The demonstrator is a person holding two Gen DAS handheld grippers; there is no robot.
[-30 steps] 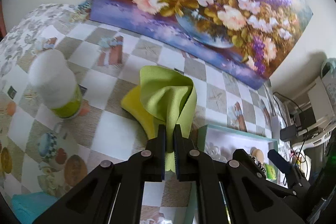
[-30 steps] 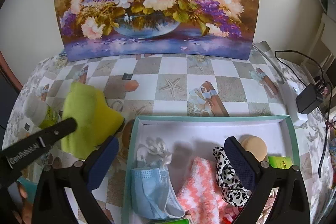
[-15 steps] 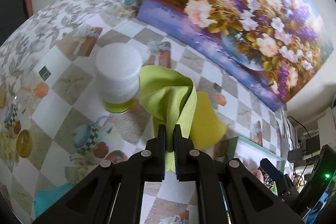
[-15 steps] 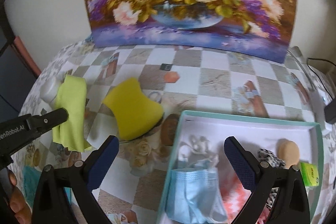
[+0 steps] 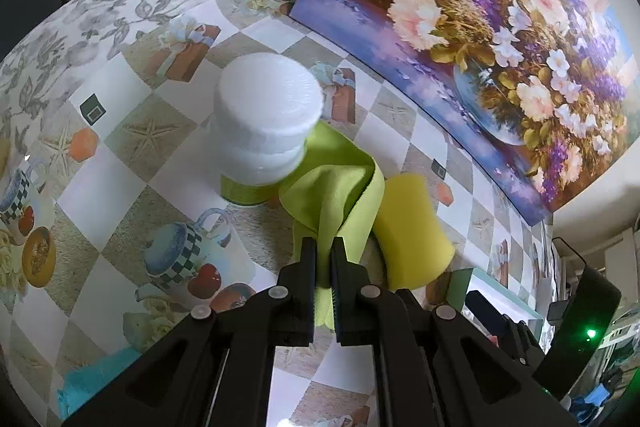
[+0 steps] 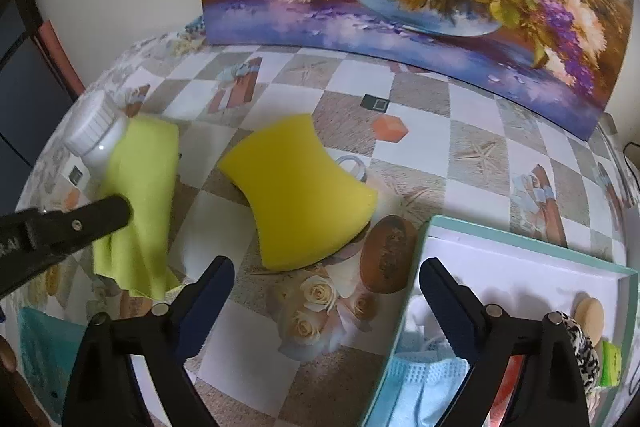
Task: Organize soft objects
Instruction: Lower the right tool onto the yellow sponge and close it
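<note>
Left gripper (image 5: 323, 247) pinches the green cloth (image 5: 336, 187) against a white-capped bottle (image 5: 266, 123); right gripper (image 6: 326, 281), wide and just closing slightly, holds nothing above the yellow sponge (image 6: 298, 191).

We are seeing the lime-green cloth (image 5: 332, 195) covering the white-capped plastic bottle's (image 5: 266, 123) lower right side, while the teal-rimmed white box (image 6: 532, 259) is running off the right wrist picture's edge.

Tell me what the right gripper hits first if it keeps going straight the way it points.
Most likely the yellow sponge: it lies on the tablecloth dead ahead of the open right gripper, between its fingers' lines. Depth is unclear, so the jaws may straddle it and touch cloth first.
</note>
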